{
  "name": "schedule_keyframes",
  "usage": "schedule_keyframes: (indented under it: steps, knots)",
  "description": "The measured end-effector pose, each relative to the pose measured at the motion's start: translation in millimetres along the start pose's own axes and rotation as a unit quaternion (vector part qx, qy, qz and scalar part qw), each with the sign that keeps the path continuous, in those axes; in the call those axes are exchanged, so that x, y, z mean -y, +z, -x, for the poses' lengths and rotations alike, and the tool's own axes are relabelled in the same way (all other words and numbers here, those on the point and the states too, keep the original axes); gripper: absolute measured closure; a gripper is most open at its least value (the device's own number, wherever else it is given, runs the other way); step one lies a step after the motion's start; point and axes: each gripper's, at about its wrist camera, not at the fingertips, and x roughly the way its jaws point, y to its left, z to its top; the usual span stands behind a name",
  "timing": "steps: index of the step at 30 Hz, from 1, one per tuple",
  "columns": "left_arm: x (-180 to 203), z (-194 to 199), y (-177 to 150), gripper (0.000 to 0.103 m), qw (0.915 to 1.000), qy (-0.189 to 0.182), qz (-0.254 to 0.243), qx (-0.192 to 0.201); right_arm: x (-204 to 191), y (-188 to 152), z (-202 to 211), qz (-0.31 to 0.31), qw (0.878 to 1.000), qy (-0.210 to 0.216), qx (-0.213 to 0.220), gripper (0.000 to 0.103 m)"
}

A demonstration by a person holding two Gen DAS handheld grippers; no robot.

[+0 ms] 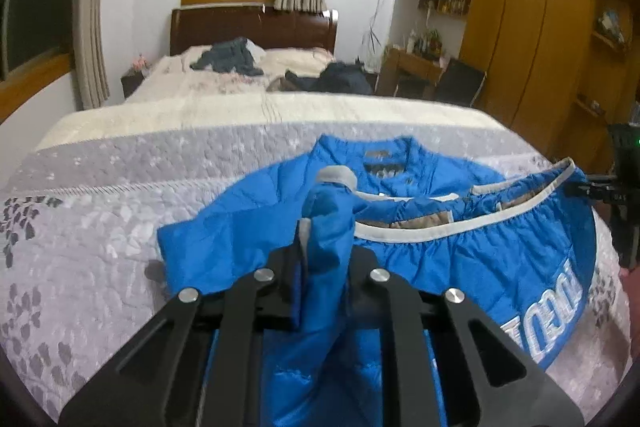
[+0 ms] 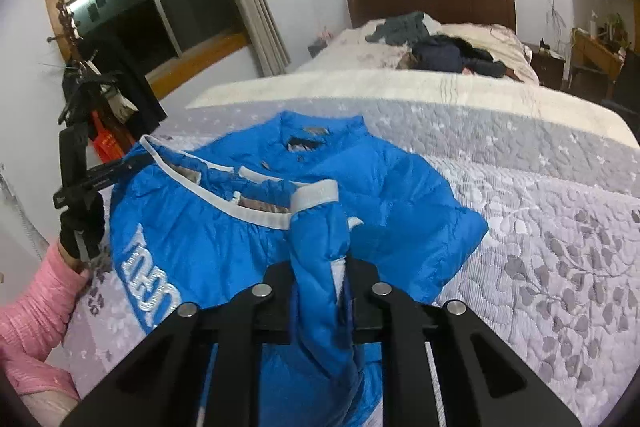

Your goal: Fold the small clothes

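Jacket (image 1: pixel 460 267) lower half cut off by bottom edge under gripper frames in both views, white lettering (image 2: pixel 150 281) only partly readable, collar label (image 2: pixel 316 133) too blurry to read, pink sleeve (image 2: pixel 32 311) cropped at left edge.

Both grippers (image 1: pixel 324 251) (image 2: pixel 320 267) clamped, level, side by side

Bare quilt (image 2: pixel 540 211) lies open beside the jacket (image 2: pixel 400 187); dark clothes (image 2: pixel 452 57) lie well beyond.
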Motion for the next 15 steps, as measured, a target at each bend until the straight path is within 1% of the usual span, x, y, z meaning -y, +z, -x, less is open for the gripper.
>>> schedule_keyframes:
  steps: [2, 4, 7, 10, 13, 15]
  knots:
    - [-0.4, 7.9, 8.5, 0.091, 0.9998, 0.0, 0.015, 0.012, -1.4, 7.5, 6.5, -0.008, 1.0, 0.003, 0.008, 0.088]
    - [-2.6, 14.7, 20.5, 0.091, 0.9992, -0.001, 0.031, 0.026, -2.0, 22.2, 14.7, -0.015, 1.0, 0.002, 0.02, 0.088]
    - [-2.9, 19.6, 45.8, 0.091, 0.9982, 0.005, 0.038, 0.047, 1.4, 47.6, 21.6, -0.029, 0.999, 0.003, 0.037, 0.088]
    - [-5.3, 15.4, 74.4, 0.091, 0.997, 0.012, 0.046, 0.061, 5.5, 76.3, 23.3, -0.038, 0.998, -0.002, 0.052, 0.088]
    - [-11.3, -4.1, 96.9, 0.091, 0.9966, 0.025, 0.055, 0.056, 14.9, 99.7, 12.9, -0.05, 0.997, -0.011, 0.052, 0.088]
    - [-15.3, -22.3, 105.6, 0.091, 0.9969, 0.032, 0.058, 0.043, 25.2, 113.3, -3.8, -0.062, 0.997, -0.021, 0.041, 0.088]
